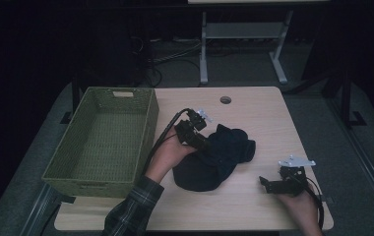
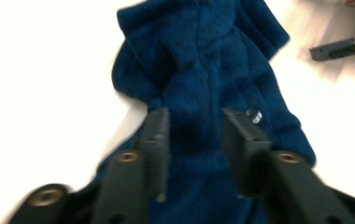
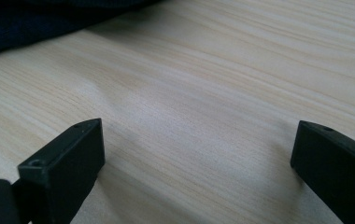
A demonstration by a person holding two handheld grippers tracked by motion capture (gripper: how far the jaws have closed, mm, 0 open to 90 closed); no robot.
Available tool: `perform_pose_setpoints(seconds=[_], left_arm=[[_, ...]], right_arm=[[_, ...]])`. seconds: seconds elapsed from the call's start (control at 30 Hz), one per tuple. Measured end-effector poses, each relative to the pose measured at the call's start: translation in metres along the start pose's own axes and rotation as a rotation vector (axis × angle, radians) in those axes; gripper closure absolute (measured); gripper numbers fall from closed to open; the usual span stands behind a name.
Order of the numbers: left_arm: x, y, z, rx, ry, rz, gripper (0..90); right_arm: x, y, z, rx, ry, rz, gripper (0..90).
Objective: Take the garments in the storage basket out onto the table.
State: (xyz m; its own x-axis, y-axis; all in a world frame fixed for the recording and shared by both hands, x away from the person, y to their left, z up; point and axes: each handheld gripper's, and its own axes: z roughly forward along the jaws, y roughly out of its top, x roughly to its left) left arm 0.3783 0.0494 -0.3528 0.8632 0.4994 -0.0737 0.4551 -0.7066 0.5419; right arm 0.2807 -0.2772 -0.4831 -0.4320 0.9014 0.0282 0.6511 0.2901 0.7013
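Here the blue knit garment lies under the left gripper's narrowly parted jaws; right gripper gapes wide.

Dark blue knit garment, green woven basket, plaid sleeve

The left gripper angles downward with fingers partly apart, while the right gripper rests low, spread wide.

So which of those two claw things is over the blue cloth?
The left gripper: its jaws straddle a fold of the blue garment. The right gripper sits apart over bare table, jaws wide.
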Motion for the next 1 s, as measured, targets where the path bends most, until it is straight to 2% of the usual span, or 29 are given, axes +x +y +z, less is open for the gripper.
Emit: perform_pose_setpoints(seconds=[0.17, 0.23, 0.37, 0.63, 0.87, 1.0], left_arm=[[-0.01, -0.018, 0.001, 0.028, -0.019, 0.01, 86.5], [-0.014, -0.025, 0.003, 0.045, -0.029, 0.009, 89.8], [-0.02, -0.038, 0.009, 0.072, -0.043, 0.02, 89.9], [-0.024, -0.064, 0.022, 0.102, -0.065, -0.009, 89.8], [-0.025, -0.081, 0.036, 0.15, -0.087, -0.024, 89.8], [-0.025, -0.087, 0.042, 0.161, -0.095, -0.03, 89.8]], right_arm=[[0.0, 0.0, 0.0, 0.0, 0.0, 0.0, 2.7], [0.0, 0.0, 0.0, 0.0, 0.0, 0.0, 2.7], [0.0, 0.0, 0.0, 0.0, 0.0, 0.0, 2.7], [0.0, 0.0, 0.0, -0.001, 0.002, -0.002, 2.7], [0.0, 0.0, 0.0, 0.0, -0.001, -0.001, 2.7], [0.0, 0.0, 0.0, -0.002, -0.002, -0.004, 2.7]])
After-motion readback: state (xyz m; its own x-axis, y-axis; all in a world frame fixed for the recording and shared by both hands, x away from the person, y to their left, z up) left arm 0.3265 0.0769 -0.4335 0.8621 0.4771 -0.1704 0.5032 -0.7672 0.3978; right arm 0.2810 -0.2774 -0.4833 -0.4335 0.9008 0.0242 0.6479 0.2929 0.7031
